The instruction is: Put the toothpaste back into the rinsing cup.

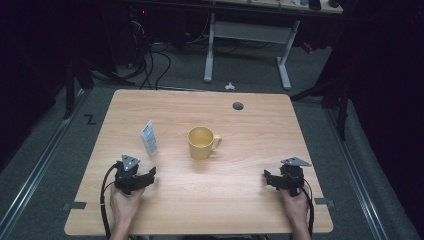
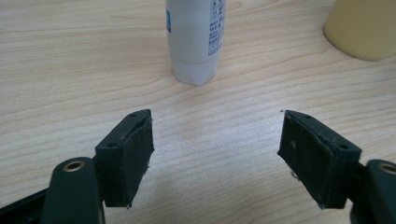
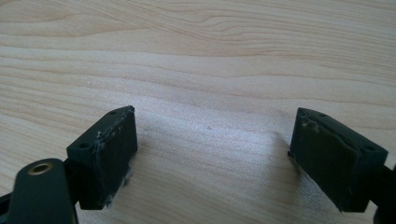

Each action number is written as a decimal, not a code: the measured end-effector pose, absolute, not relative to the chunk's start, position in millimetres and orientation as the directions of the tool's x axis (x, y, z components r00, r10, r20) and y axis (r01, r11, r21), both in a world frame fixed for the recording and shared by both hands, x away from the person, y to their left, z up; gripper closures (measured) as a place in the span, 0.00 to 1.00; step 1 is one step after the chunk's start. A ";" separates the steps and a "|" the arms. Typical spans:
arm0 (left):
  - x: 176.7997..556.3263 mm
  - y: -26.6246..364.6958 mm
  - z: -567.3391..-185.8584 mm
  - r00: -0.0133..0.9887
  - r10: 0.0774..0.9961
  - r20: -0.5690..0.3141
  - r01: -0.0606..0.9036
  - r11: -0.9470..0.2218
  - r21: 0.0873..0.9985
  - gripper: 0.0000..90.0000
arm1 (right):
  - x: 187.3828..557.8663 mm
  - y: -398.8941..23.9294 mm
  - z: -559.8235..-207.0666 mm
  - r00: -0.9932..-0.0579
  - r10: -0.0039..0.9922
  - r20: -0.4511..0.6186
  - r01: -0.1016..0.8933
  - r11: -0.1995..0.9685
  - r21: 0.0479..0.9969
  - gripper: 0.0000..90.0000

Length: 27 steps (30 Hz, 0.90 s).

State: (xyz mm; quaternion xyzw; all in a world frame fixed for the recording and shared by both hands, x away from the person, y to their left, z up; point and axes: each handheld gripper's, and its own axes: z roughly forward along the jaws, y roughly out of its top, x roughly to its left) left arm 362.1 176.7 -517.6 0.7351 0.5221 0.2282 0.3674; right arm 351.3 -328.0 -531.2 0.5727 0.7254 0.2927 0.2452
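**Pale wood, two open grippers, a tube and a mug**

Pale wood grain runs across the surface (image 1: 240, 195), and the person rests both tools on its near edge. The left hand-held gripper (image 1: 146, 179) sits low with its jaws spread wide and nothing between them. Straight ahead of it, near but not touching, a white tube (image 2: 196, 37) stands on its cap with blue print on its side. To the right of the tube, a yellow mug (image 1: 202, 142) stands upright at the middle, its handle turned right. The right hand-held gripper (image 1: 270, 179) is well apart from both, jaws likewise wide and empty over bare wood.
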 end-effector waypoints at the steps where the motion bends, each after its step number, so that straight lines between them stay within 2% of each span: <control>1: 362.6 177.0 -516.6 0.351 0.935 -0.046 0.599 -0.186 0.779 0.29 | 351.3 -328.1 -531.2 -0.224 0.974 -0.021 0.687 0.173 0.706 0.16; 12: 370.4 177.9 -505.4 0.360 0.930 -0.073 0.586 -0.164 0.793 0.27 | 351.2 -328.0 -531.2 -0.224 0.974 -0.020 0.687 0.173 0.706 0.16; 14: 370.3 177.3 -502.8 0.360 0.930 -0.075 0.568 -0.155 0.808 0.31 | 351.2 -328.1 -531.2 -0.224 0.974 -0.021 0.687 0.173 0.706 0.16; 17: 372.3 177.5 -499.9 0.354 0.932 -0.078 0.561 -0.145 0.815 0.32 | 351.3 -328.0 -531.2 -0.224 0.974 -0.020 0.687 0.173 0.706 0.16; 27: 383.2 178.3 -490.4 0.346 0.936 -0.072 0.594 -0.159 0.788 0.32 | 351.2 -328.1 -531.2 -0.224 0.974 -0.020 0.687 0.173 0.706 0.16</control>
